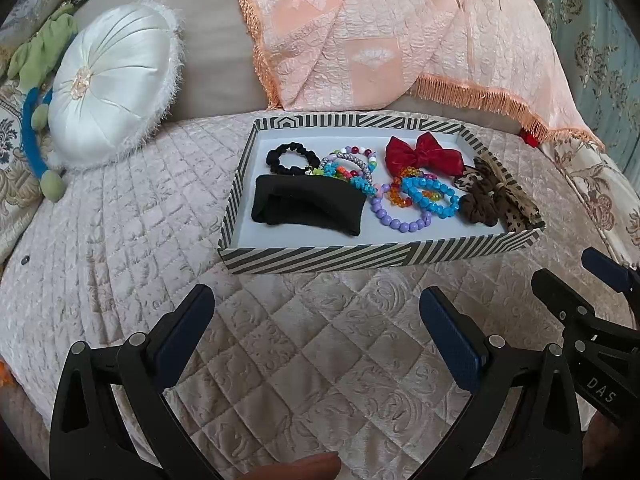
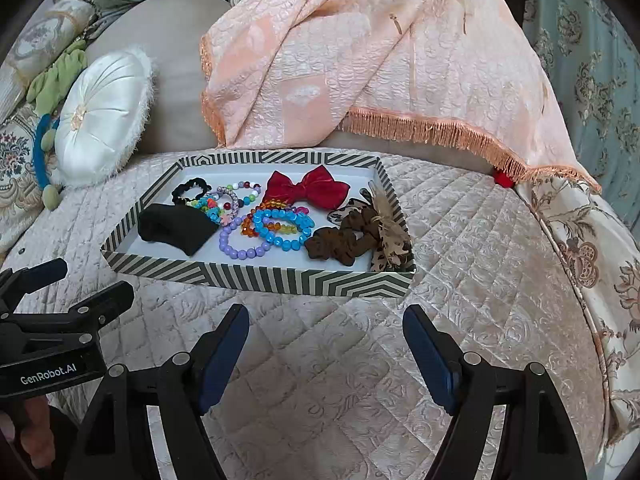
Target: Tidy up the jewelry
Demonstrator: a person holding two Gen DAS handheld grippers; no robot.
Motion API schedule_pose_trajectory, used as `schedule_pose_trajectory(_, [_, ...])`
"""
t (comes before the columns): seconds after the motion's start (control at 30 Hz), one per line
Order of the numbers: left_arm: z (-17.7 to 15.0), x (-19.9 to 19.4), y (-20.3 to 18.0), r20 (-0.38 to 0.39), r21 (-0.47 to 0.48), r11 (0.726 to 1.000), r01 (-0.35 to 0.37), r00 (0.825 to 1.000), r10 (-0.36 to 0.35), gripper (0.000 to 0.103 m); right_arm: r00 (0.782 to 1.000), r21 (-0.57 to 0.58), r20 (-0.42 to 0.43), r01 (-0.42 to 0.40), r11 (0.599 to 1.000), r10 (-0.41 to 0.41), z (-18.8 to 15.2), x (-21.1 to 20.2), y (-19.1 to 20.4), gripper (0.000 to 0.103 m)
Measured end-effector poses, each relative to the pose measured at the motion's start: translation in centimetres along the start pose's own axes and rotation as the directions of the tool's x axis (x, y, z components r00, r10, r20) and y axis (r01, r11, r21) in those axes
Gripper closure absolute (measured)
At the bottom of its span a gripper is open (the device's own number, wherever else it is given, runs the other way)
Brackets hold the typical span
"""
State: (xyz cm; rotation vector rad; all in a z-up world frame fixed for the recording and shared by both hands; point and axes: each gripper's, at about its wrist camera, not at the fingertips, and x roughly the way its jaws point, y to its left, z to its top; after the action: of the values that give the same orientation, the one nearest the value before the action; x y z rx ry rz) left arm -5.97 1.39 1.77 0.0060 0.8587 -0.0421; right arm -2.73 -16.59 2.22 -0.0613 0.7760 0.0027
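Note:
A striped tray [image 1: 320, 261] [image 2: 256, 280] sits on the quilted bed. In it lie a black cloth pouch [image 1: 308, 205] [image 2: 174, 228], a black scrunchie [image 1: 286, 159], several bead bracelets including a purple one [image 1: 400, 220] [image 2: 240, 250] and a blue one [image 1: 434, 196] [image 2: 282, 228], a red bow [image 1: 422, 154] [image 2: 306, 188], and a brown scrunchie [image 1: 482, 204] [image 2: 340, 246] with a leopard bow. My left gripper [image 1: 316, 324] is open and empty, short of the tray's near wall. My right gripper [image 2: 326, 344] is open and empty, also short of it, and shows at the right in the left wrist view [image 1: 584, 284].
A white round cushion [image 1: 112, 88] [image 2: 102, 120] leans at the back left. A peach fringed blanket [image 1: 400, 32] [image 2: 380, 64] drapes behind the tray. The quilted cover [image 1: 300, 360] [image 2: 480, 280] spreads around the tray. The left gripper shows at the left in the right wrist view [image 2: 60, 284].

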Motion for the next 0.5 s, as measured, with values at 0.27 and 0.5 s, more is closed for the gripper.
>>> schedule_pose_trajectory(0.27, [-0.07,-0.1,-0.13,0.0,0.002,1.0,0.003,1.0,-0.003,0.0,1.0,0.004,0.006,-0.002,1.0,0.002,-0.01,-0.14,-0.17,0.026])
schedule_pose_trajectory(0.5, [-0.07,-0.05,-0.13,0.0,0.001,1.0,0.004,1.0,-0.004,0.0,1.0,0.003,0.007,-0.002,1.0,0.002,-0.01,-0.11,-0.14,0.026])
